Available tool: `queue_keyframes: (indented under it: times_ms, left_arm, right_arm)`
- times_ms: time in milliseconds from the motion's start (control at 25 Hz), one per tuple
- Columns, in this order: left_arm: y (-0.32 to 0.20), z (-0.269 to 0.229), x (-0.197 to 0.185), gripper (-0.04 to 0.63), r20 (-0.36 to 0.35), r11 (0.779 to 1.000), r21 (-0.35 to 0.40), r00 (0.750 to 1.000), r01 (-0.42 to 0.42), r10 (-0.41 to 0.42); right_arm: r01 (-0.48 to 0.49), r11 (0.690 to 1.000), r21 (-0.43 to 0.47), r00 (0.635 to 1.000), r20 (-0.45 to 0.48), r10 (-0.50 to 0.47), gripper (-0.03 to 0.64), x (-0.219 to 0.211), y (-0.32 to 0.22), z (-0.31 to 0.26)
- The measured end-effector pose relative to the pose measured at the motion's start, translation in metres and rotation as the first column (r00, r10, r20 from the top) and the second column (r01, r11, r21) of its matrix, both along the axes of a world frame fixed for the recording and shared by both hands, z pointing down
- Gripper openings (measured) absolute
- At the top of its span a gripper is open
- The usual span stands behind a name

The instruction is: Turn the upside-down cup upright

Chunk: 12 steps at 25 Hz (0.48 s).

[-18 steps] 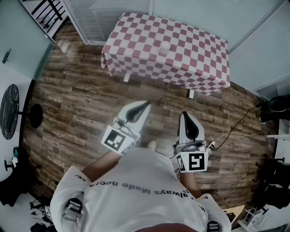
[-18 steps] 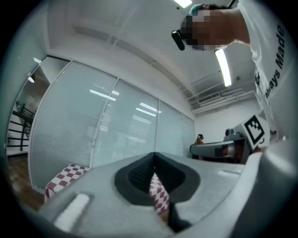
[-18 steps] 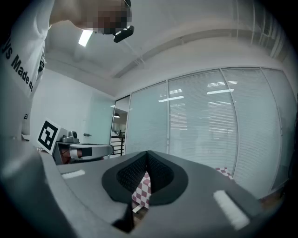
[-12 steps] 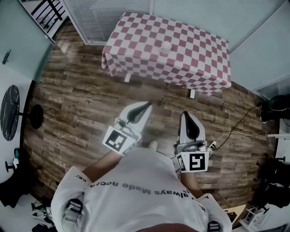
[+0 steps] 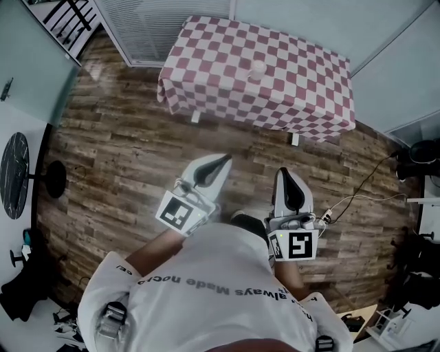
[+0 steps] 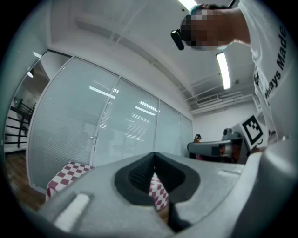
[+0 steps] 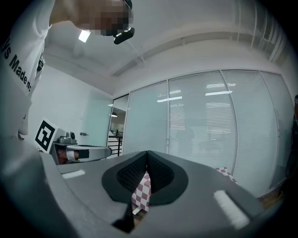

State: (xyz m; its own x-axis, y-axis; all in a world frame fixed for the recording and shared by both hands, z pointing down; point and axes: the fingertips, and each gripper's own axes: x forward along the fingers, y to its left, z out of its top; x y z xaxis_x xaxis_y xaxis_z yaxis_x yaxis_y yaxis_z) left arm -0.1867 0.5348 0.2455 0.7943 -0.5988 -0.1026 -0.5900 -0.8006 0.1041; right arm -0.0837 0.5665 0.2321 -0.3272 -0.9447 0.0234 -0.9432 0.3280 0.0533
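A small pale cup (image 5: 257, 68) stands on a table with a red-and-white checked cloth (image 5: 302, 89) at the top of the head view, far ahead of me. My left gripper (image 5: 227, 159) hangs over the wood floor at the centre, jaws shut and empty. To its right my right gripper (image 5: 284, 174) is also shut with nothing in it. Both point toward the table. In the left gripper view the checked cloth (image 6: 65, 174) shows low at the left, and the left gripper (image 6: 154, 156) has its tips together. The right gripper (image 7: 147, 154) looks the same, with the cloth (image 7: 140, 193) seen through its jaw hollow.
Wood plank floor (image 5: 124, 151) lies between me and the table. Glass walls with blinds (image 5: 158, 20) stand behind the table. A round black stand (image 5: 51, 175) is at the left, a cable and power strip (image 5: 330, 213) at the right, dark equipment (image 5: 416, 161) at the far right.
The table and cup have slid slightly up and right in the head view as I step forward. Both grippers stay shut and hold the same pose.
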Motion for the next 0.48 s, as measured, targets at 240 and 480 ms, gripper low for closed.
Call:
queue_keyframes:
  times_ms: [240,480]
  left_arm:
    - [-0.004,0.007,-0.011,0.003,-0.002,1.0,-0.01,1.0,0.003,-0.003]
    - [-0.02,0.01,-0.01,0.003,0.004,1.0,-0.014,1.0,0.01,-0.01]
  right_arm:
    - [0.007,1.0,-0.02,1.0,-0.006,-0.007,0.002,-0.013,-0.007,0.01]
    - [0.018,1.0,-0.015,1.0,-0.001,-0.018,0.002,-0.013,-0.024,0.012]
